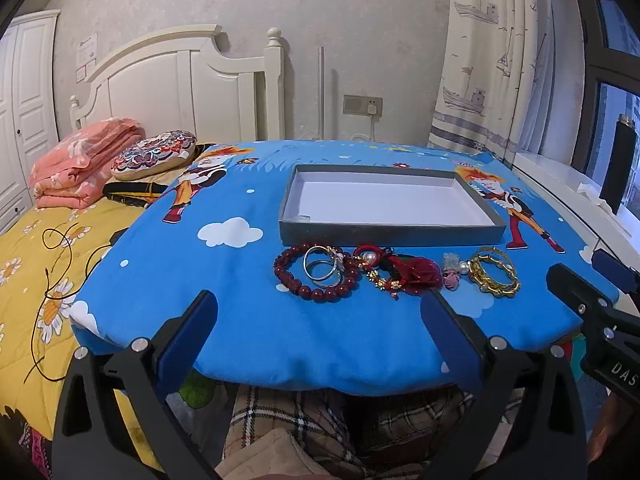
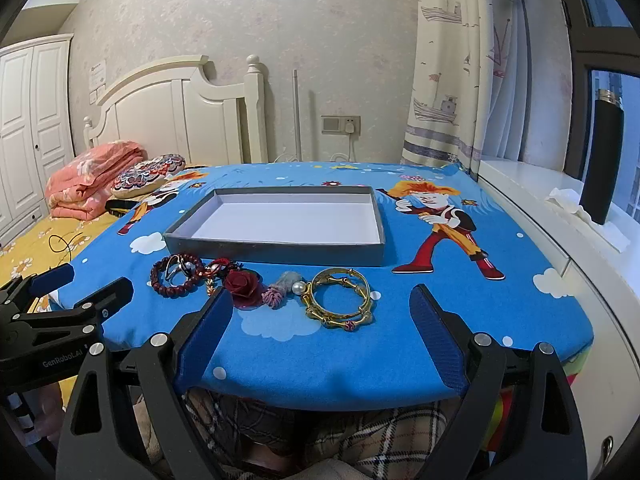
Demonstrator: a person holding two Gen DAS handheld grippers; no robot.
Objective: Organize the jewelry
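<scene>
A shallow grey box [image 1: 390, 236] [image 2: 276, 250] with a white inside lies empty on the blue cartoon cloth [image 1: 240, 320] [image 2: 460, 304]. In front of it runs a row of jewelry: a dark red bead bracelet [image 1: 316, 292] [image 2: 172, 290] with silver bangles [image 1: 322, 268] on it, a red rose piece [image 1: 420, 274] [image 2: 242, 284], a pearl ornament [image 1: 460, 268] [image 2: 297, 288] and gold bangles [image 1: 494, 276] [image 2: 340, 304]. My left gripper [image 1: 318, 312] stands open near the cloth's front edge, short of the beads. My right gripper [image 2: 322, 306] is open too, its fingers either side of the gold bangles but nearer me.
A bed with a yellow flowered quilt [image 1: 36, 280], a folded pink blanket [image 1: 84, 160] and a round cushion [image 1: 154, 154] lies left. A white sill [image 2: 532, 196] with a black bottle [image 2: 604, 156] runs along the right. A plaid-clad lap [image 1: 320, 428] shows below the table edge.
</scene>
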